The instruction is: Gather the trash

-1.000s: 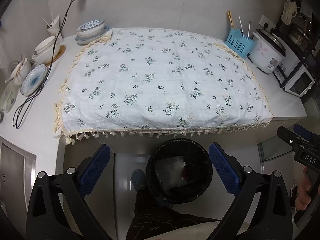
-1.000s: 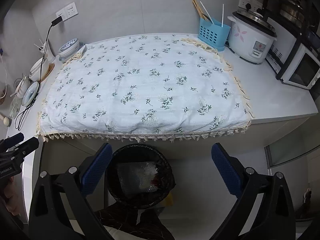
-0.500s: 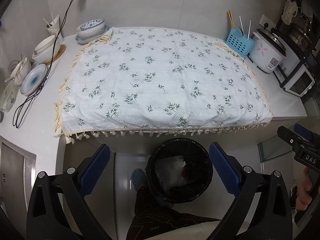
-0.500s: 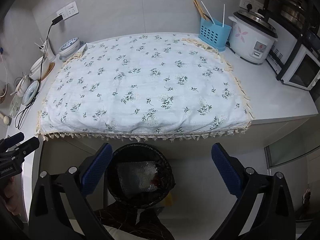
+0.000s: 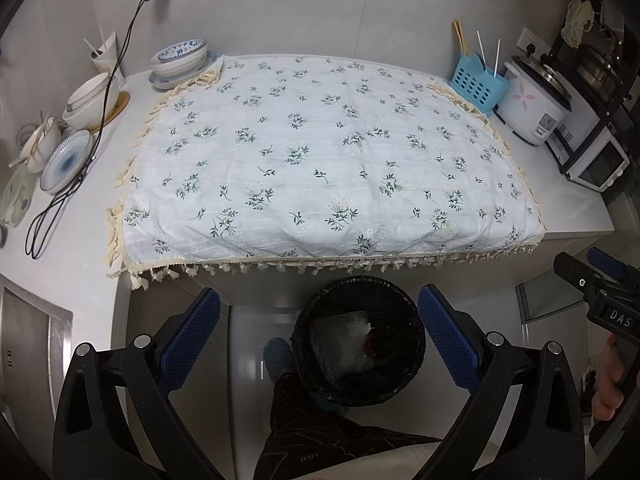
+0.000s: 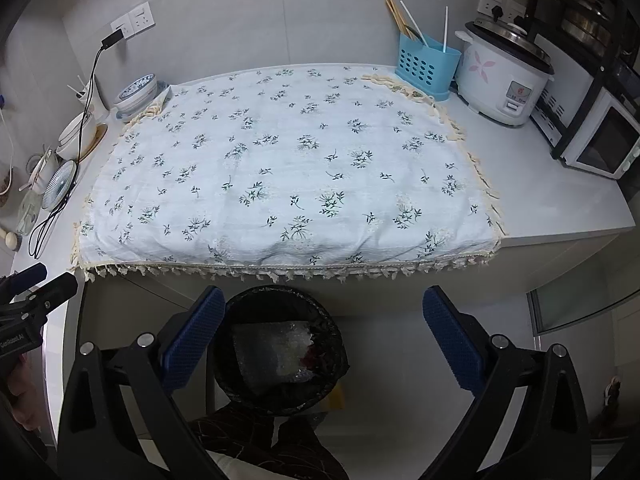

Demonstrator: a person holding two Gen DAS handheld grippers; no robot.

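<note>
Both my left hand-held gripper [image 5: 318, 330] and right hand-held gripper [image 6: 320, 330] hang wide open and empty above the round black-lined trash bin [image 5: 358, 340], which holds crumpled clear plastic [image 5: 340, 340]; white floral tasselled cloth [image 5: 320, 160] covers the desk [image 6: 560, 208], apparently already cleared

We see a pale blue cloth [image 5: 320, 152] sprigged with dark green flowers and cream fringe, a white worktop [image 5: 576, 216], a black bin [image 5: 360, 340], a turquoise caddy [image 6: 426, 66], and blue-padded fingers [image 5: 190, 340].
</note>
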